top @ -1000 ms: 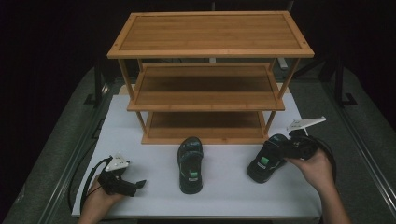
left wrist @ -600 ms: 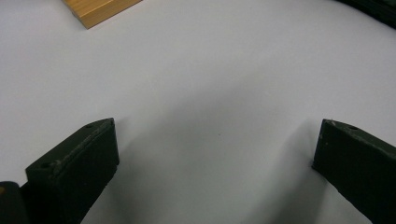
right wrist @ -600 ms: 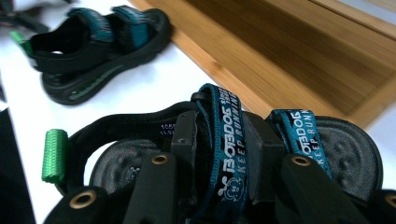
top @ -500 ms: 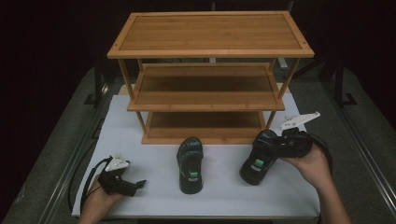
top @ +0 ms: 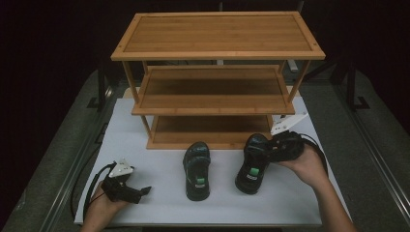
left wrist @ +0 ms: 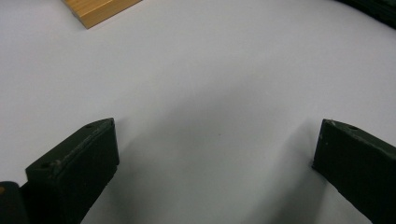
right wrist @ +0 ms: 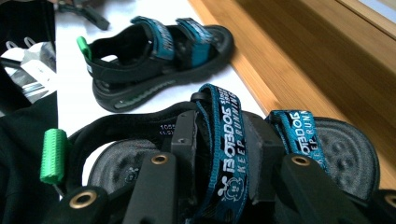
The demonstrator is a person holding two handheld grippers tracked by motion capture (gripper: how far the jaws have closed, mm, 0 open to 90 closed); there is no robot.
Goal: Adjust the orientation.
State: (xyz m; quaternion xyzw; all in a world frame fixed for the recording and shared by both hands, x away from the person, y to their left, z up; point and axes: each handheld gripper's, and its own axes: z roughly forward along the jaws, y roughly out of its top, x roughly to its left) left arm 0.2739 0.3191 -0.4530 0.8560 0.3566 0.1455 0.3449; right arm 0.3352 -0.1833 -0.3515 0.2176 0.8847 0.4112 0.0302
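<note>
Two black sandals with blue straps are on the white mat (top: 159,145) in front of a three-tier bamboo shoe rack (top: 217,92). One sandal (top: 197,170) lies flat at the middle of the mat. My right gripper (top: 268,151) is shut on a strap of the other sandal (top: 252,166), holding it tilted just above the mat. In the right gripper view the jaws of my right gripper (right wrist: 219,135) pinch the blue strap (right wrist: 229,140), with the free sandal (right wrist: 159,56) beyond. My left gripper (top: 143,192) rests open at the mat's front left; its jaws (left wrist: 215,140) stand wide with nothing between them.
The rack's bottom shelf (right wrist: 303,65) runs close along the held sandal's far side. A rack corner (left wrist: 98,9) shows ahead of the left gripper. Cables trail from both grippers. The table's metal rails (top: 77,164) border the mat.
My right gripper has carried its sandal leftward toward the other sandal and slightly up. The left gripper and the middle sandal have stayed put.
</note>
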